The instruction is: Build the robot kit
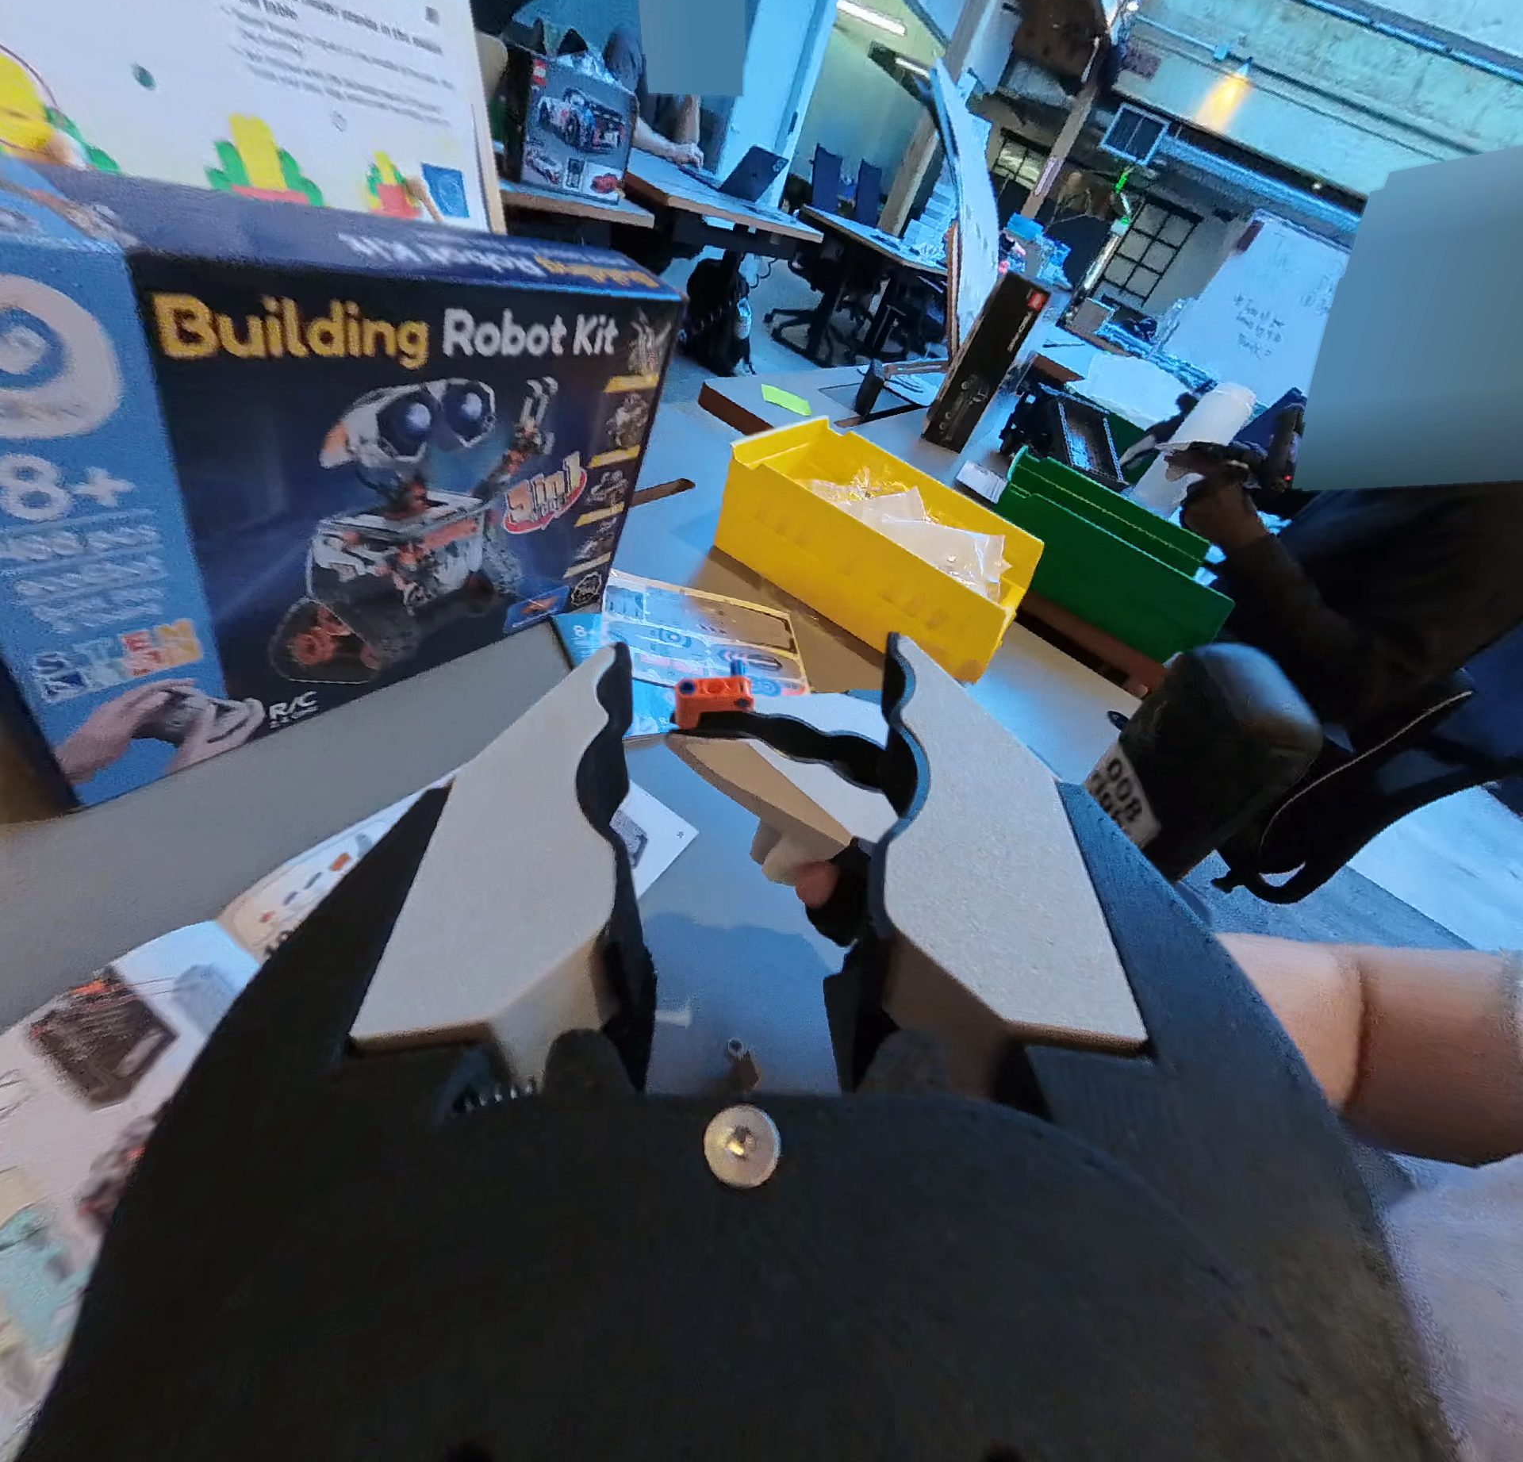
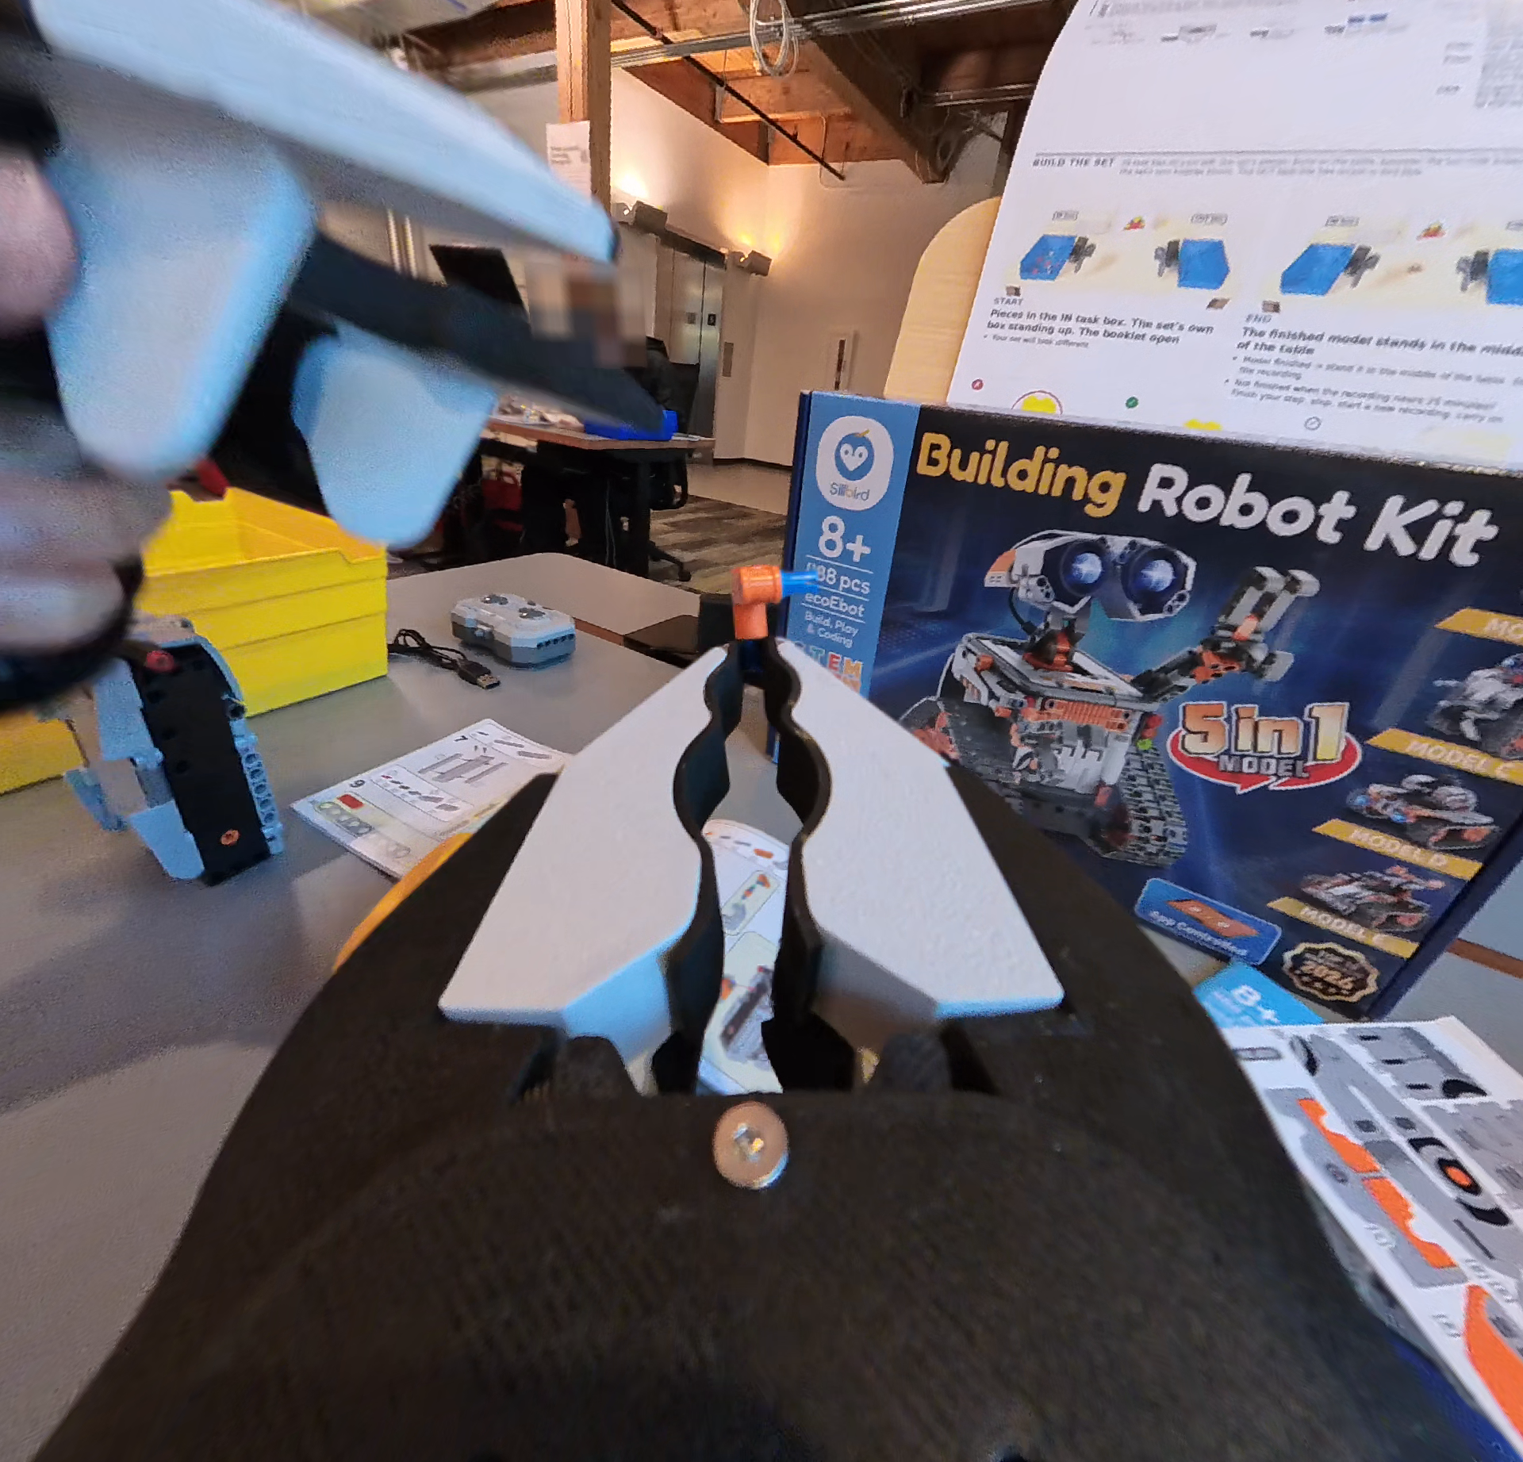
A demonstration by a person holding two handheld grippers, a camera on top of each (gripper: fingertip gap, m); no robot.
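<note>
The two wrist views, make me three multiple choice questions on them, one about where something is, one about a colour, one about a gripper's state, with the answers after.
1. Where does the yellow bin stand?
A. on the grey table
B. on the floor
C. on top of the kit box

2. What colour is the small connector at the right gripper's tips?
A. green
B. orange, with a blue pin
C. white

3. How does the left gripper stand?
A. shut on the connector
B. shut on a booklet
C. open, holding nothing

Answers: 1 A, the bin rests on the tabletop beside a green bin. 2 B, the right wrist view shows an orange piece with a blue pin sticking out sideways. 3 C, the left wrist view shows a wide gap between its fingers, with nothing between them.
</note>
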